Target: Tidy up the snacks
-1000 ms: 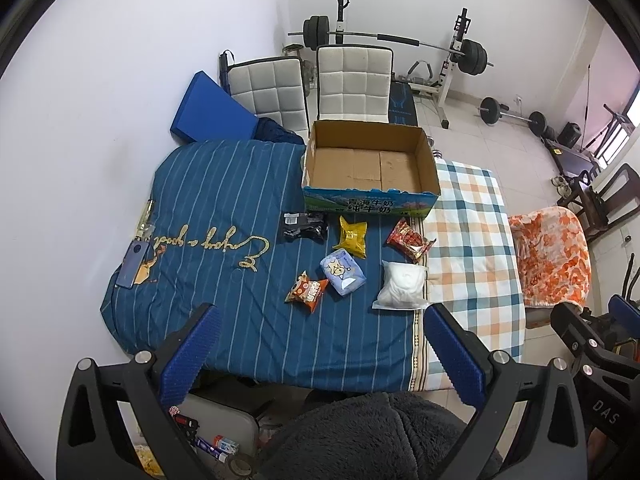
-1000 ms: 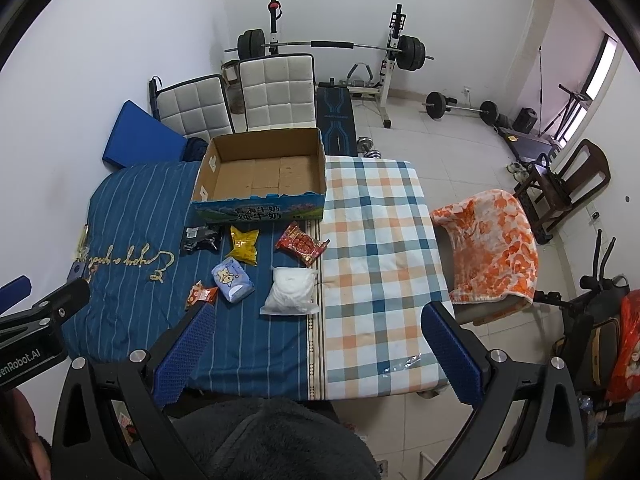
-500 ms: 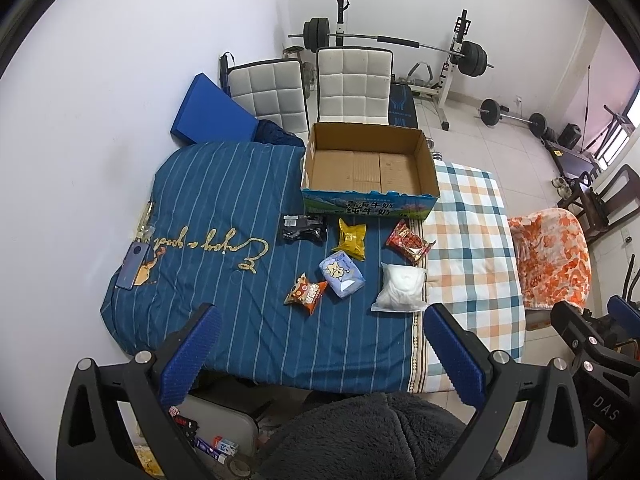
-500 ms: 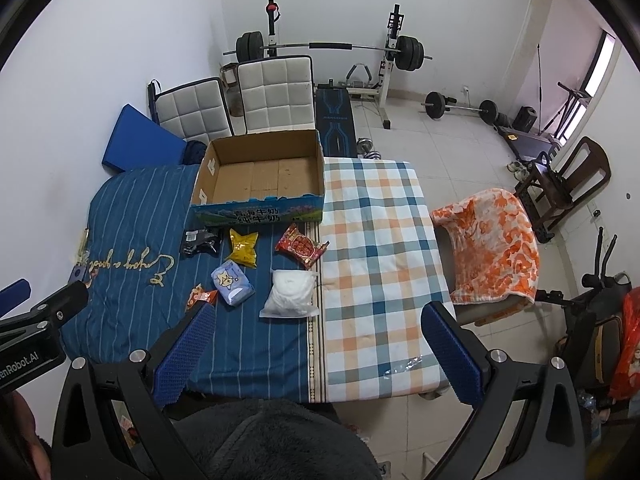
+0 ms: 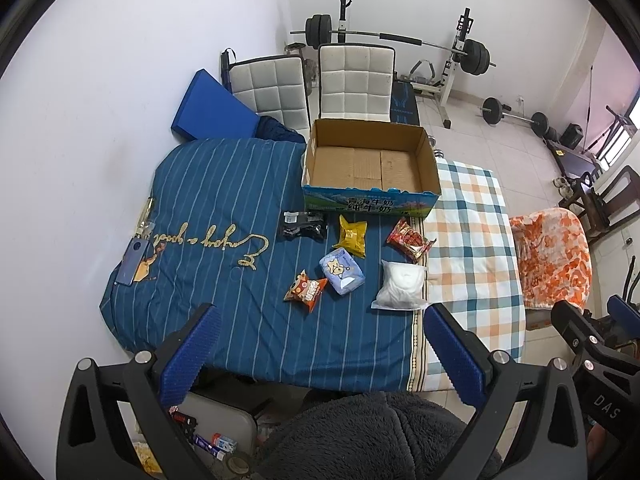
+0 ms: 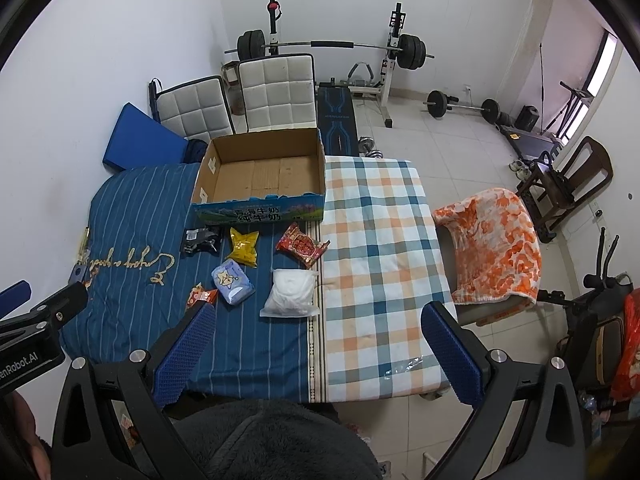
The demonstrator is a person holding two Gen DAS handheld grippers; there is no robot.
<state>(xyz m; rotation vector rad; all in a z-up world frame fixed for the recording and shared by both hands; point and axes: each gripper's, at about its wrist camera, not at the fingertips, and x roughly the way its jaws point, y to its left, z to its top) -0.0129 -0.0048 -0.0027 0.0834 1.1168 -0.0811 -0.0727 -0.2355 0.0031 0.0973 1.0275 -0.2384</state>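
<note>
Your left gripper (image 5: pixel 320 340) and right gripper (image 6: pixel 320 340) hover with fingers spread wide, holding nothing. Beyond them, on the table (image 5: pixel 224 200), six snack packets lie just in front of the empty cardboard box (image 5: pixel 370 168); the white bag (image 5: pixel 402 286) lies nearest you.

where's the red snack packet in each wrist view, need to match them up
Left wrist: the red snack packet lies right of centre, below the cardboard box's right front corner.
Right wrist: it lies near centre, at the blue cloth's edge.
Shared landmark: the cardboard box, directly behind it.
</note>
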